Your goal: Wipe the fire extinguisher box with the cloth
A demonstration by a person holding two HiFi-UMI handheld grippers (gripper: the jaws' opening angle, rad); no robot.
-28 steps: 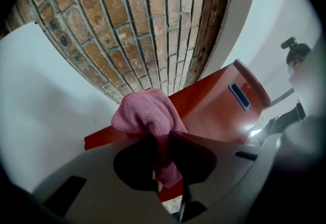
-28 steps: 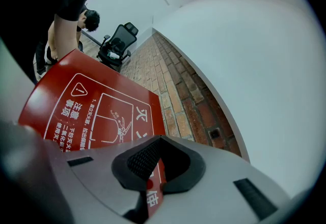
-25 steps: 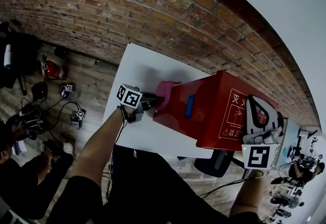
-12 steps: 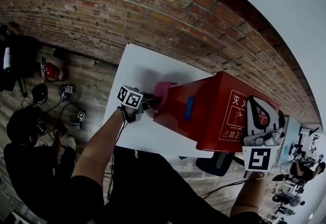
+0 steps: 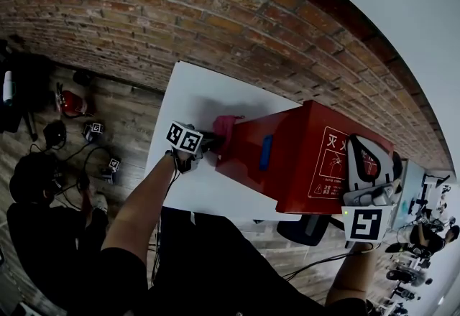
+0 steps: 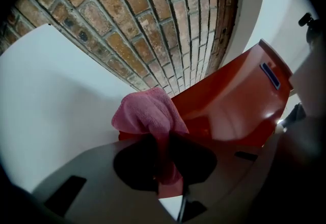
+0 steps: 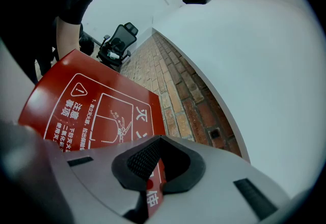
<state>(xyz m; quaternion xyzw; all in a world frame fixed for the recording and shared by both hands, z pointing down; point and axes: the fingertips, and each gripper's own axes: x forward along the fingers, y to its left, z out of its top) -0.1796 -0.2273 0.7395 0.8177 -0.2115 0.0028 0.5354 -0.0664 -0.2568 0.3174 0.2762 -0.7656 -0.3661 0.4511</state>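
Note:
A red fire extinguisher box (image 5: 302,156) with white print lies on a white table (image 5: 194,95). My left gripper (image 5: 210,139) is shut on a pink cloth (image 5: 225,126) and holds it against the box's left end. In the left gripper view the cloth (image 6: 147,111) bulges out of the shut jaws of that gripper (image 6: 162,139), low against the red box (image 6: 234,101). My right gripper (image 5: 361,146) rests over the box's right end. Its jaws (image 7: 155,157) are shut, with the printed red face (image 7: 97,111) just beyond them.
A brick wall (image 5: 180,13) runs behind the table. On the wooden floor at the left lie cables, small gear and a red extinguisher (image 5: 72,100), and a person in black (image 5: 36,221) crouches there. A dark office chair (image 5: 305,228) stands by the table's near edge.
My left gripper has sunk a little with the cloth along the box's left end. The right gripper has stayed put. The person on the floor has shifted.

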